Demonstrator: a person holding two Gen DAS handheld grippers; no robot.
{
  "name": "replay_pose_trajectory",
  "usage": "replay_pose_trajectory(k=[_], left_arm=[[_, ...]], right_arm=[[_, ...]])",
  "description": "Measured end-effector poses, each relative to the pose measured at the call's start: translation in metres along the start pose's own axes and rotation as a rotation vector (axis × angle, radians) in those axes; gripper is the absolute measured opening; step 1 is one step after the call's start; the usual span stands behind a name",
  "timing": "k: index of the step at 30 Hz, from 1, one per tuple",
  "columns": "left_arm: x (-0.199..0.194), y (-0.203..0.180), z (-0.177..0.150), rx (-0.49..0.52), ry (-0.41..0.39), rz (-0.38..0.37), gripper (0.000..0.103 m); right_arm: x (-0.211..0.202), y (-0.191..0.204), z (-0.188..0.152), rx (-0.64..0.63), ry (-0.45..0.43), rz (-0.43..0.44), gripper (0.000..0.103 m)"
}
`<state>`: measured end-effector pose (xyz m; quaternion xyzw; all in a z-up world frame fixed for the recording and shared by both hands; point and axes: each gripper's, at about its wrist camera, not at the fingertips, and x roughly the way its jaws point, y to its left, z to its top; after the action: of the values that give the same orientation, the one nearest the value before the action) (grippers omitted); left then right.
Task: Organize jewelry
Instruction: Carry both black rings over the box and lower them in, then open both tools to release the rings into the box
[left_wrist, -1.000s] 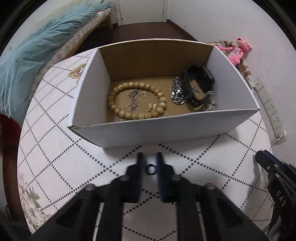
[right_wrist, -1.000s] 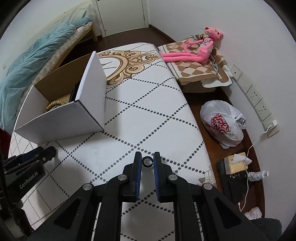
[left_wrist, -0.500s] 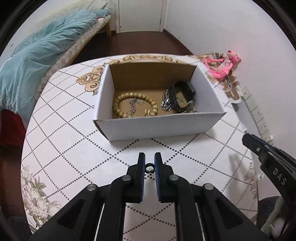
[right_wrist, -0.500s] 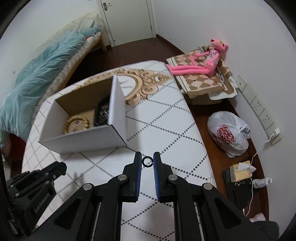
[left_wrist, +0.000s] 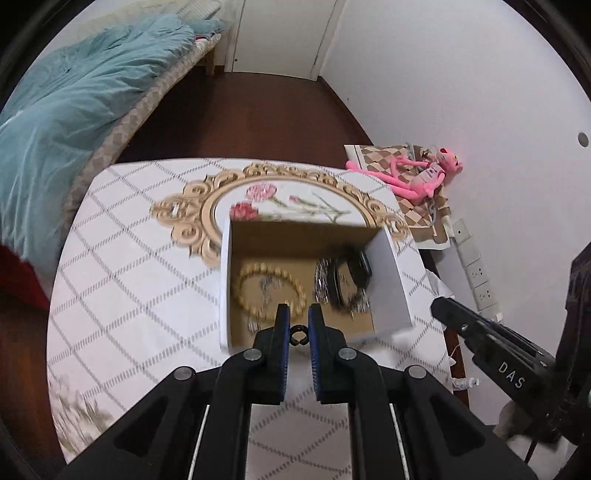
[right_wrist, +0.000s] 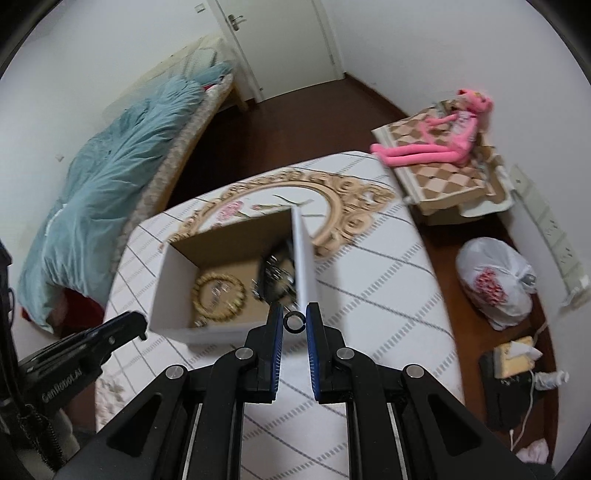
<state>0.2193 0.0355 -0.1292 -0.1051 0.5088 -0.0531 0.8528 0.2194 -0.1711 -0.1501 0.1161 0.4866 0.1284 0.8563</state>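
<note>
A white cardboard box (left_wrist: 391, 280) (right_wrist: 304, 266) stands on the patterned table and holds a wooden bead bracelet (left_wrist: 271, 291) (right_wrist: 218, 295), a black strap and silver chains (left_wrist: 343, 284) (right_wrist: 275, 277). My left gripper (left_wrist: 297, 321) is high above the table, its jaws nearly closed, empty, with a small black built-in ring (left_wrist: 298, 335) between them. My right gripper (right_wrist: 294, 317) is the same, high over the box's near right corner, empty. Each gripper shows in the other's view, the right one in the left wrist view (left_wrist: 480, 328) and the left one in the right wrist view (right_wrist: 92, 339).
The table (left_wrist: 147, 295) has a gold-framed flower print at its far side. A bed with a teal quilt (left_wrist: 74, 110) is to the left. A pink plush toy (right_wrist: 436, 144) lies on a checked box, and a white plastic bag (right_wrist: 495, 284) is on the floor to the right.
Both grippers have risen well above the table and drawn back; the box looks smaller and lower in both views. Both stay nearly closed and empty.
</note>
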Motion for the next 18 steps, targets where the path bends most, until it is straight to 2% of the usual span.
replay_pose_trajectory(k=[6, 12, 13, 14, 15, 16, 17, 18], left_arm=[[0.024, 0.007, 0.04, 0.015, 0.059, 0.005, 0.008], [0.041, 0.014, 0.053, -0.012, 0.117, 0.073, 0.014], [0.04, 0.015, 0.053, -0.012, 0.107, 0.081, 0.015], [0.039, 0.016, 0.054, -0.012, 0.1, 0.092, 0.023], [0.037, 0.018, 0.055, -0.014, 0.092, 0.106, 0.046], [0.036, 0.02, 0.055, -0.019, 0.086, 0.116, 0.062], [0.033, 0.023, 0.056, -0.029, 0.074, 0.126, 0.083], [0.031, 0.025, 0.056, -0.038, 0.061, 0.126, 0.084]], right_arm=[[0.042, 0.009, 0.049, -0.004, 0.112, 0.067, 0.013], [0.082, 0.015, 0.077, -0.045, 0.247, 0.061, 0.014], [0.085, 0.014, 0.079, -0.044, 0.259, 0.057, 0.02], [0.087, 0.013, 0.08, -0.041, 0.262, 0.055, 0.026], [0.086, 0.012, 0.082, -0.039, 0.255, 0.054, 0.04], [0.084, 0.011, 0.083, -0.036, 0.25, 0.056, 0.05], [0.083, 0.01, 0.084, -0.031, 0.247, 0.06, 0.053], [0.08, 0.008, 0.085, -0.021, 0.241, 0.06, 0.053]])
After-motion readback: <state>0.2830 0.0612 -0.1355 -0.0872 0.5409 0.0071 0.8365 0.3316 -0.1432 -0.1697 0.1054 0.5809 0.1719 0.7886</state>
